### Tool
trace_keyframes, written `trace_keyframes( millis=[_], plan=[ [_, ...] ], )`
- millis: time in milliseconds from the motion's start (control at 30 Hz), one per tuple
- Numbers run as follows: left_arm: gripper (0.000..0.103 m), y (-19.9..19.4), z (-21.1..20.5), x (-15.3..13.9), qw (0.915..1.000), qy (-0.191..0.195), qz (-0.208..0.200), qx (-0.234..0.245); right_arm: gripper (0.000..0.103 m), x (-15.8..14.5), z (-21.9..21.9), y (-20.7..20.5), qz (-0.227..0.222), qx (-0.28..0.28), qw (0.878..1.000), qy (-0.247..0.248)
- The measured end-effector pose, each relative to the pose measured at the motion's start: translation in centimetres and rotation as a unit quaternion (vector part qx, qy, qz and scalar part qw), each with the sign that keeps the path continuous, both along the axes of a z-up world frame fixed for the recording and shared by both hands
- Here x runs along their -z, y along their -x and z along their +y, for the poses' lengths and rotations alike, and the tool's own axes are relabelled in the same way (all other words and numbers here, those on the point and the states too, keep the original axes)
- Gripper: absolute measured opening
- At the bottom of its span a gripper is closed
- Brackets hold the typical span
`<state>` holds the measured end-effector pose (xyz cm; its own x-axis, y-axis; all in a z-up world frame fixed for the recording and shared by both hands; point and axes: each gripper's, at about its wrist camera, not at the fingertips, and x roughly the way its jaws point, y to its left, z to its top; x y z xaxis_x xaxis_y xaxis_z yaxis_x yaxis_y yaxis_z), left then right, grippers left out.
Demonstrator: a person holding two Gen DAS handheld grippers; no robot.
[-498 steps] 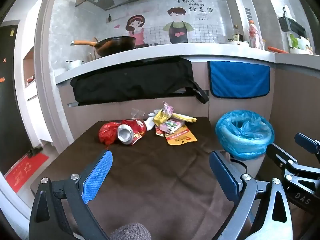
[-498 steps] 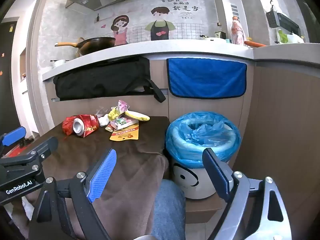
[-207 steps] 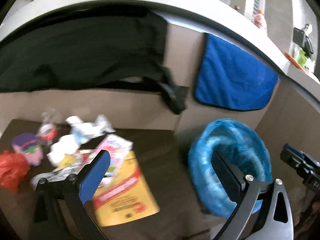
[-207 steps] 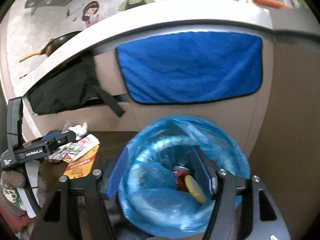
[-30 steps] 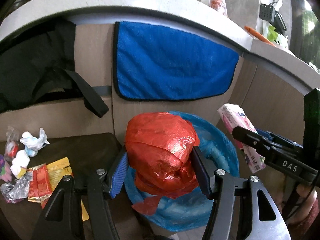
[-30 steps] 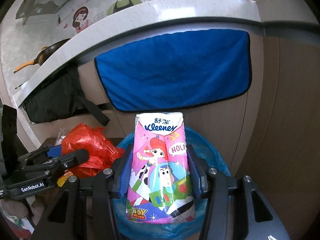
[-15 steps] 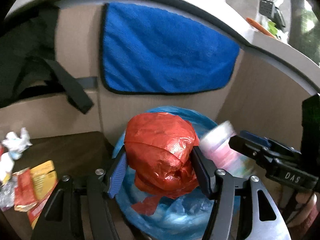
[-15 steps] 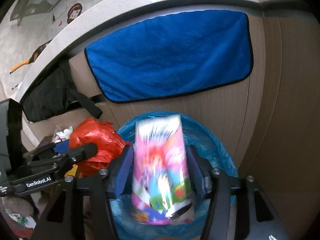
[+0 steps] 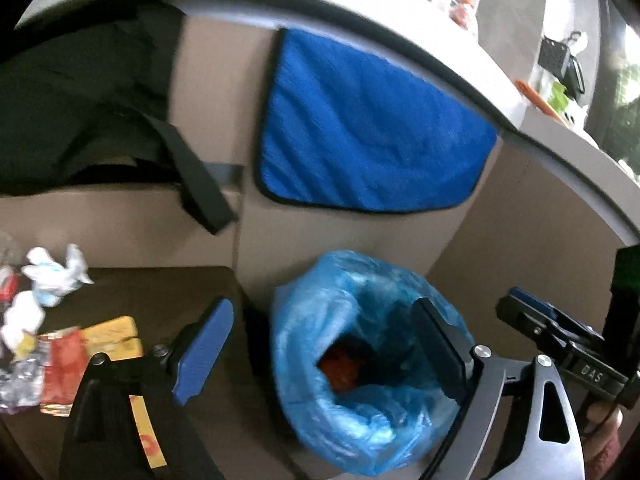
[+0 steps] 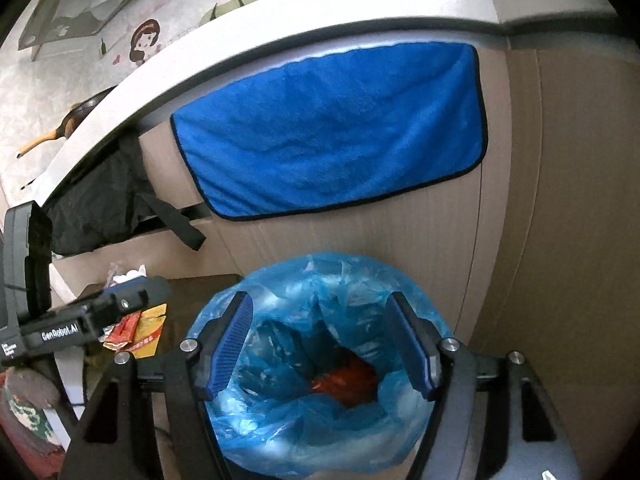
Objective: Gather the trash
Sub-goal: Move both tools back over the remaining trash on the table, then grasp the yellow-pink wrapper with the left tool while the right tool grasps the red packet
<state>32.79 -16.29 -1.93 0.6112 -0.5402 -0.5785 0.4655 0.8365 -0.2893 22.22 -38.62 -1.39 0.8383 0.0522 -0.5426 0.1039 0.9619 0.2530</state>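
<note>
left claw [image 9: 320,346]: jaws opening, nothing between | red bag [image 9: 343,364]: inside blue-lined bin [image 9: 372,432] | wrappers [image 9: 60,360]: on table [image 9: 160,292]

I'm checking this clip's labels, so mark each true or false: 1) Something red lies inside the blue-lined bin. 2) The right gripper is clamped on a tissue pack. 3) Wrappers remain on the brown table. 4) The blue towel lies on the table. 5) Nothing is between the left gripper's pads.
1) True: red trash lies down in the bin's blue liner.
2) False: the right gripper holds nothing; its jaws are opening above the bin.
3) True: a yellow wrapper and crumpled white paper lie on the brown table.
4) False: the blue towel hangs on the cabinet front behind the bin.
5) True: the left gripper is empty, its jaws opening.
</note>
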Motion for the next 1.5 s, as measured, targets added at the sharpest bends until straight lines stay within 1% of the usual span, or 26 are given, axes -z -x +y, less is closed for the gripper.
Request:
trace_keyframes(
  millis=[200,233,333,400,500,567,667,800,867,900,1033,1133,1267,1333,1367,1433,1500],
  plan=[
    [0.095,0.9,5.1,-1.2,0.9985,-0.004,-0.027,-0.047,0.066,-1.6,2.7,0.6,-0.012,0.001,0.999,0.035],
    [0.099,1.1,6.3,-1.2,0.9977,-0.011,-0.032,-0.059,0.067,-1.8,3.1,0.7,-0.014,0.001,0.999,0.04],
    [0.1,1.7,9.6,-1.0,0.9942,-0.027,-0.05,-0.091,0.069,-2.3,5.0,0.6,-0.019,-0.011,0.998,0.053],
    [0.1,1.9,12.0,-0.6,0.9932,-0.027,-0.044,-0.104,0.071,-2.6,6.6,0.5,-0.024,-0.022,0.998,0.057],
    [0.1,2.1,16.2,-0.1,0.9908,-0.013,-0.025,-0.132,0.071,-2.8,9.0,0.0,-0.025,-0.043,0.997,0.058],
    [0.1,2.4,19.5,0.1,0.9857,-0.016,-0.025,-0.166,0.071,-2.8,11.1,-0.7,-0.019,-0.063,0.996,0.057],
    [0.1,2.8,23.1,0.3,0.9782,-0.027,-0.027,-0.204,0.071,-2.7,13.7,-1.6,-0.008,-0.087,0.995,0.052],
    [0.1,3.1,29.4,1.1,0.9674,-0.019,-0.009,-0.252,0.071,-2.4,17.6,-2.9,0.006,-0.121,0.991,0.053],
    [0.1,3.2,31.4,1.6,0.9635,-0.019,-0.002,-0.267,0.071,-2.2,19.3,-3.4,0.011,-0.131,0.989,0.06],
    [0.1,3.3,32.8,2.0,0.9601,-0.019,0.007,-0.279,0.071,-1.9,20.3,-3.7,0.015,-0.139,0.988,0.062],
    [0.099,3.4,35.4,3.3,0.9539,-0.023,0.03,-0.298,0.071,-0.9,23.0,-4.8,0.035,-0.17,0.984,0.052],
    [0.098,3.2,36.0,3.9,0.954,-0.019,0.035,-0.297,0.071,-0.1,24.7,-5.6,0.05,-0.184,0.98,0.05],
    [0.093,1.6,36.0,4.3,0.957,0.001,0.054,-0.285,0.071,0.8,26.0,-6.0,0.062,-0.195,0.978,0.046],
    [0.093,0.9,35.1,4.2,0.962,0.017,0.061,-0.266,0.071,1.2,26.4,-6.0,0.067,-0.198,0.977,0.05],
    [0.093,0.8,34.5,4.1,0.9648,0.019,0.061,-0.255,0.071,1.4,26.5,-6.0,0.069,-0.198,0.976,0.054],
    [0.092,0.8,32.5,4.0,0.9731,0.012,0.054,-0.224,0.071,1.8,26.5,-6.0,0.074,-0.197,0.976,0.056],
    [0.09,1.0,30.5,4.0,0.9798,-0.002,0.047,-0.194,0.071,2.3,26.0,-6.0,0.083,-0.201,0.975,0.045]
  ],
)
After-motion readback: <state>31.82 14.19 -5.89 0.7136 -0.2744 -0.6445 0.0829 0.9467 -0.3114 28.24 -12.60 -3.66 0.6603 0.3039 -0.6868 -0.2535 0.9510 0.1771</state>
